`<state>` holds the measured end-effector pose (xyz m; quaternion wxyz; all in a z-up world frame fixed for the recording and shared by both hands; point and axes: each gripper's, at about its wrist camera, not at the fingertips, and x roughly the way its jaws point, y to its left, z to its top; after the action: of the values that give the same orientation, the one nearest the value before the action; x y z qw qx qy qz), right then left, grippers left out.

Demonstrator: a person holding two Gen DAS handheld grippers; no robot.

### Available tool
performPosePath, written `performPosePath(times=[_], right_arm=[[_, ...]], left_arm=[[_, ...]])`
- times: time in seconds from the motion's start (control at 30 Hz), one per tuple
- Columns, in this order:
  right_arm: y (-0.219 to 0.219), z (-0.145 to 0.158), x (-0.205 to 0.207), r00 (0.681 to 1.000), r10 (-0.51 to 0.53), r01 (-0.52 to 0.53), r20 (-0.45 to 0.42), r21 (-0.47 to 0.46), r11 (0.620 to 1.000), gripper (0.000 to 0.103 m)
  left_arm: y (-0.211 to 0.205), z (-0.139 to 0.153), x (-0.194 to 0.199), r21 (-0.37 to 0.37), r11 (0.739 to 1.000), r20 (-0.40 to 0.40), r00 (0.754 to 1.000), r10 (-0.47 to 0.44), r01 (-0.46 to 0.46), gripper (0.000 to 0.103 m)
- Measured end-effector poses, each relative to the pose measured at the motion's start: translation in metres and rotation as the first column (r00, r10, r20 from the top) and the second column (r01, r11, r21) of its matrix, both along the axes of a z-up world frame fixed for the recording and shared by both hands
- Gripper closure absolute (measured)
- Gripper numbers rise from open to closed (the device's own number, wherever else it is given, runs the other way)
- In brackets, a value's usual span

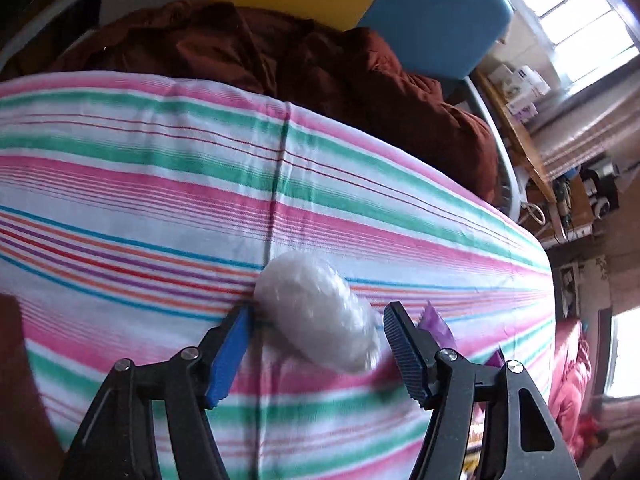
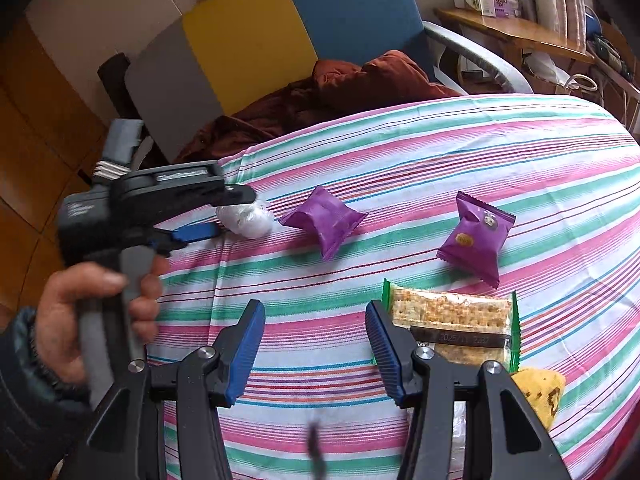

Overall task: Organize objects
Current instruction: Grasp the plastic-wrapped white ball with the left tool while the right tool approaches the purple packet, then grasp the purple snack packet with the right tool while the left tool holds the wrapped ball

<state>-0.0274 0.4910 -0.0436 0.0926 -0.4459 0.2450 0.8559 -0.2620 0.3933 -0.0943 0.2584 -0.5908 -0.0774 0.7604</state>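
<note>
A white, plastic-wrapped round packet point(image 1: 312, 304) lies on the striped tablecloth point(image 1: 140, 184). My left gripper point(image 1: 318, 314) stands open around it, one blue pad close on each side, and I see no firm press. From the right wrist view the same left gripper point(image 2: 228, 214) reaches the white packet point(image 2: 248, 220) near the table's left edge, held by a person's hand point(image 2: 80, 312). My right gripper point(image 2: 314, 308) hangs open over bare cloth with nothing between its fingers. Two purple snack packets point(image 2: 324, 220) point(image 2: 476, 236) and a green-edged cracker packet point(image 2: 452, 320) lie ahead of it.
A yellow spotted item point(image 2: 540, 392) sits at the right gripper's right side. Behind the table stands a chair with a yellow and blue back point(image 2: 296, 24) and a rust-brown cloth point(image 2: 360, 80) on it. A wooden shelf with boxes point(image 2: 500, 24) is far right.
</note>
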Motion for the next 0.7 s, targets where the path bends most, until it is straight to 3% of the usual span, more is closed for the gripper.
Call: performPosePath(times=[0.07,0.1,0.13,0.23,0.53,0.7], right_arm=[[0.001,-0.001,0.000,1.000,-0.005,0.005,0.002,-0.003,1.000,0.050],[0.002,-0.001,0.000,1.000,-0.007,0.007,0.005,-0.004,1.000,0.050],[0.002,-0.002,0.000,1.000,-0.010,0.010,0.007,-0.005,1.000,0.050],[0.005,-0.003,0.001,1.000,-0.020,0.020,0.014,-0.005,1.000,0.050],[0.008,-0.009,0.000,0.999,-0.034,0.034,0.038,0.005,0.999,0.050],[0.008,-0.012,-0.003,0.998,-0.020,0.020,0.062,0.000,1.000,0.050]], left_arm=[[0.007,0.002,-0.002,-0.003,1.000,-0.031,0.999,-0.021,0.021,0.040],[0.012,0.001,-0.001,-0.005,0.999,-0.043,0.998,-0.048,0.048,0.058],[0.014,-0.002,-0.001,-0.016,0.997,-0.048,0.996,-0.072,0.072,0.062],[0.016,-0.001,0.014,-0.063,0.985,-0.139,0.976,-0.167,0.159,0.066],[-0.016,0.002,0.081,-0.163,0.927,-0.192,0.911,-0.366,0.338,0.069],[-0.036,0.000,0.111,-0.128,0.929,-0.166,0.916,-0.364,0.346,0.068]])
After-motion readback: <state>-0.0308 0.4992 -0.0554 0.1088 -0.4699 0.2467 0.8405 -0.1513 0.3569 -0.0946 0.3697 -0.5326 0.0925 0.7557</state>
